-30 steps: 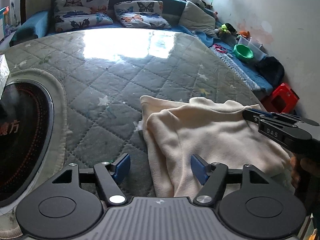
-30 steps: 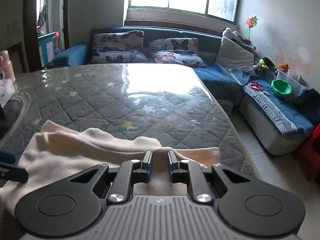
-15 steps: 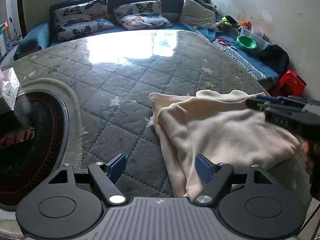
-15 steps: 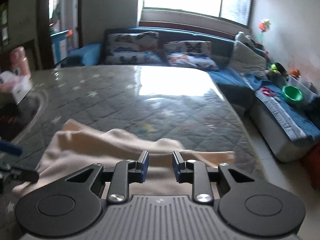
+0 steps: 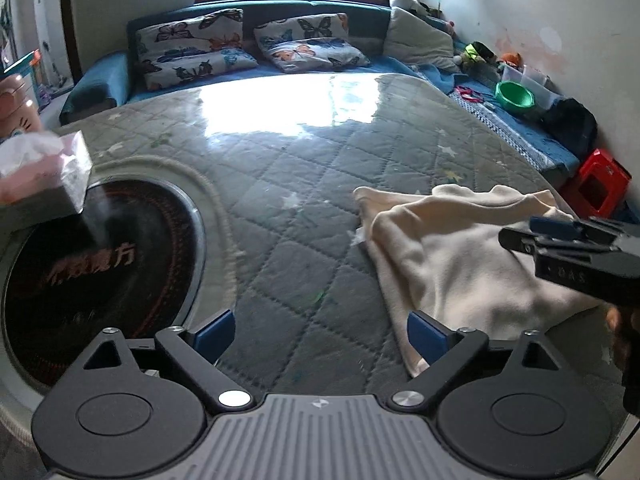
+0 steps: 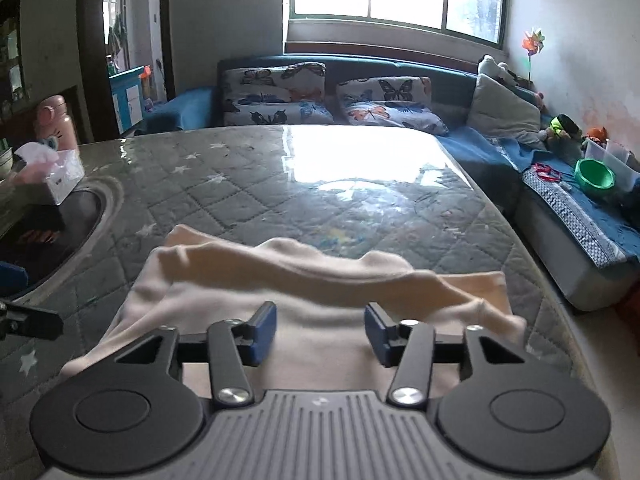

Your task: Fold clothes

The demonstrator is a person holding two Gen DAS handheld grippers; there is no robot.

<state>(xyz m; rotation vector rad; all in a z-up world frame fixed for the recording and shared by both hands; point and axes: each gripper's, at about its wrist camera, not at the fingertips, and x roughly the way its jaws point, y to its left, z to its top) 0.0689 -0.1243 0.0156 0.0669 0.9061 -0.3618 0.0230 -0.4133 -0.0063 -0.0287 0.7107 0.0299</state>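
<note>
R gripper (image 6: 321, 330) jaws apart, empty, above cloth (image 6: 280, 284). L gripper (image 5: 320, 334) wide apart, empty, at cloth's left edge. Cloth on table (image 5: 320, 184), near-right, doubled over. Soft, light, limp fleece; pinch at corners/edge hem.

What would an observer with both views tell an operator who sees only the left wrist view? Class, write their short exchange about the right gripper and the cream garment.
Operator: I see the right gripper only from the side. Is it open or shut?
Observer: Open. The right wrist view shows the right gripper with its blue pads wide apart above the cream garment.
Operator: That gripper hides the garment's right end from me. Does it hang off?
Observer: No. That end lies on the quilted table cover, short of its edge.
</note>
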